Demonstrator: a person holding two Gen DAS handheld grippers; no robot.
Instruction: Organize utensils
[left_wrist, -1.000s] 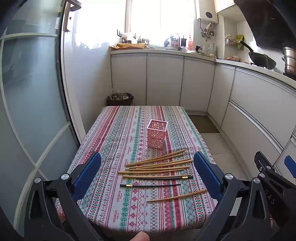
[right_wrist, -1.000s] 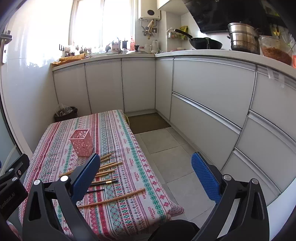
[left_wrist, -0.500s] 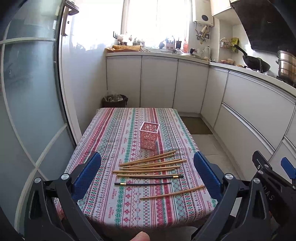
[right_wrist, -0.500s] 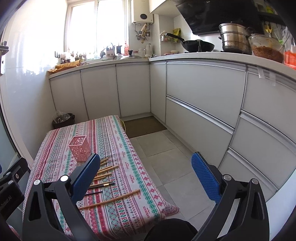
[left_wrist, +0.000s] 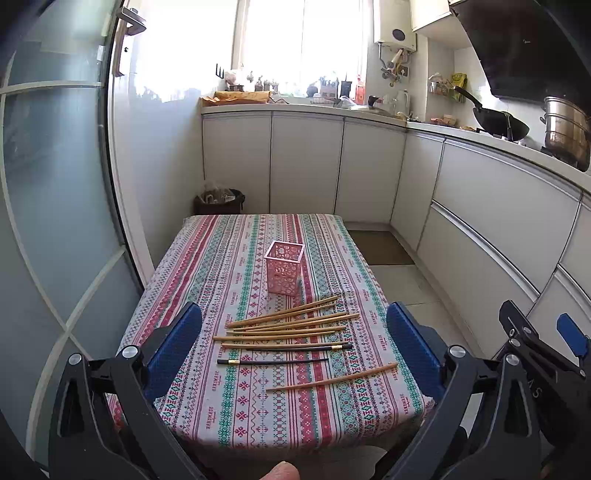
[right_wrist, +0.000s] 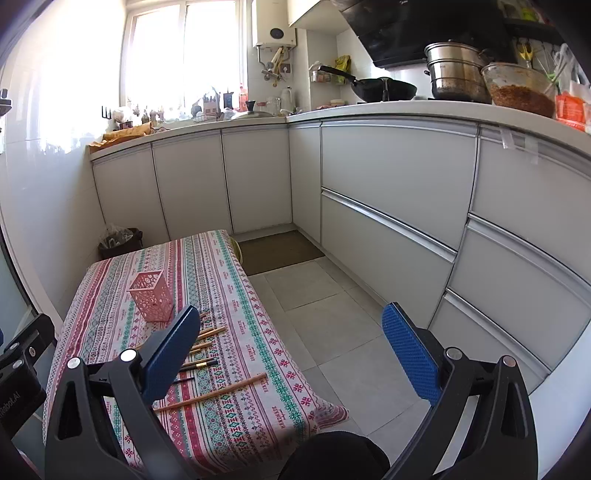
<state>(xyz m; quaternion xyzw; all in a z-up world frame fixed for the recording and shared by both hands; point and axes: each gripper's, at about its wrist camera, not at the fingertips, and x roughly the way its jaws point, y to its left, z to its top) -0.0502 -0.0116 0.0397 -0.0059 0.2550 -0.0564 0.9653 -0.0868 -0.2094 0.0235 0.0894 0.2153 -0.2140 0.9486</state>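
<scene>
Several wooden chopsticks (left_wrist: 291, 323) and two black ones (left_wrist: 273, 362) lie loose on the striped tablecloth (left_wrist: 229, 266). One wooden chopstick (left_wrist: 332, 377) lies apart, nearest me. A pink perforated holder (left_wrist: 284, 267) stands upright and empty behind them; it also shows in the right wrist view (right_wrist: 151, 295). My left gripper (left_wrist: 293, 347) is open and empty, held high above the table's near end. My right gripper (right_wrist: 291, 354) is open and empty, to the right of the table over the floor. Its left finger hides part of the chopsticks (right_wrist: 210, 334).
White kitchen cabinets (left_wrist: 306, 162) run along the back and right. A dark bin (left_wrist: 219, 201) stands behind the table by a glass door (left_wrist: 55, 206). A wok (right_wrist: 384, 88), pots (right_wrist: 458, 72) and a bowl sit on the counter. Tiled floor (right_wrist: 332, 321) lies right of the table.
Both grippers have risen and drawn back from the table, so the table and chopsticks look smaller and lower. Both stay open. Nothing on the table has moved.
</scene>
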